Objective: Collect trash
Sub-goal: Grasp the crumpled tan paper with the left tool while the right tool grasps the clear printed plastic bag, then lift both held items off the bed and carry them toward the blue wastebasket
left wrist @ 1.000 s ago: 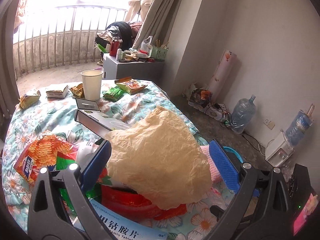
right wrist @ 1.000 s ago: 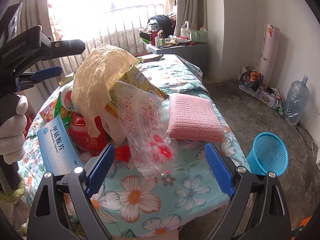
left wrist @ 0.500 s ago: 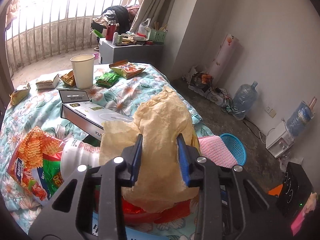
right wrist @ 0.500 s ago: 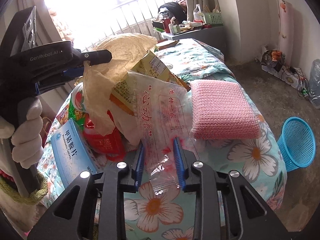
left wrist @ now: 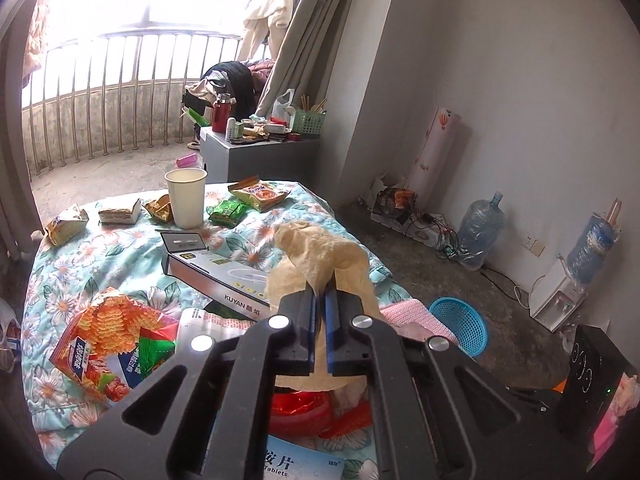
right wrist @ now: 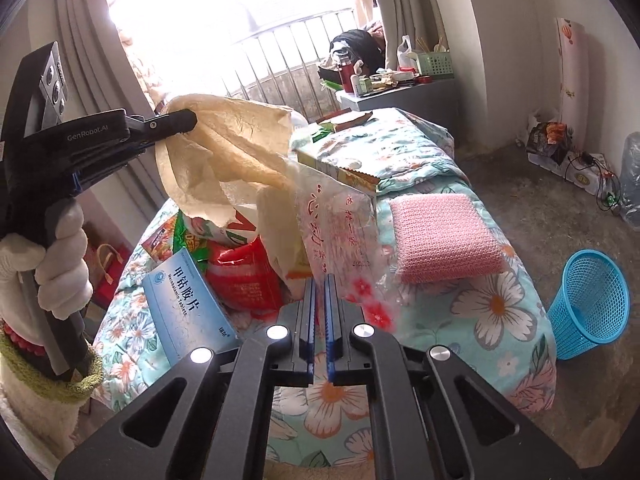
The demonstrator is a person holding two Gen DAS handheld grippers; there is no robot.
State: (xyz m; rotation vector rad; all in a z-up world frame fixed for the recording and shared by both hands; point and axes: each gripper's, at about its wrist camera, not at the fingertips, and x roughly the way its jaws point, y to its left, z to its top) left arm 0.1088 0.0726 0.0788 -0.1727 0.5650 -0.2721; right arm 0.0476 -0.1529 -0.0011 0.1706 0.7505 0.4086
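Floral bedding (right wrist: 500, 312) covers a low surface strewn with wrappers in a bare-walled room that opens onto a railed balcony. Nearest the right wrist camera, the right gripper (right wrist: 319, 280) has its blue pads drawn narrow on the lower edge of a clear plastic bag (right wrist: 340, 224) printed with red characters, which hangs up and away from the tips. At the left of that view, the left gripper (right wrist: 176, 126), held in a white-gloved hand (right wrist: 60, 268), pinches a crumpled tan paper bag (right wrist: 228, 148) and holds it raised above the heap. From the left wrist camera, the same left gripper (left wrist: 319, 294) shows its pads nearly together with the tan paper bunched between them. Beneath the paper lie a blue tablet box (right wrist: 180, 300), a red foil packet (right wrist: 244, 276) and, further left, an orange snack packet (left wrist: 108, 336). A pink knitted cloth (right wrist: 440, 236) rests on the bedding to the right of the heap, apart from both tools. On the floor beyond the right edge of the bedding stands a blue mesh basket (right wrist: 588, 300), upright and well apart from the held items. Farther back, a grey carton (left wrist: 216, 276) lies near the middle of the bedding, and a white paper cup (left wrist: 186, 196) stands among small packets at the far end.
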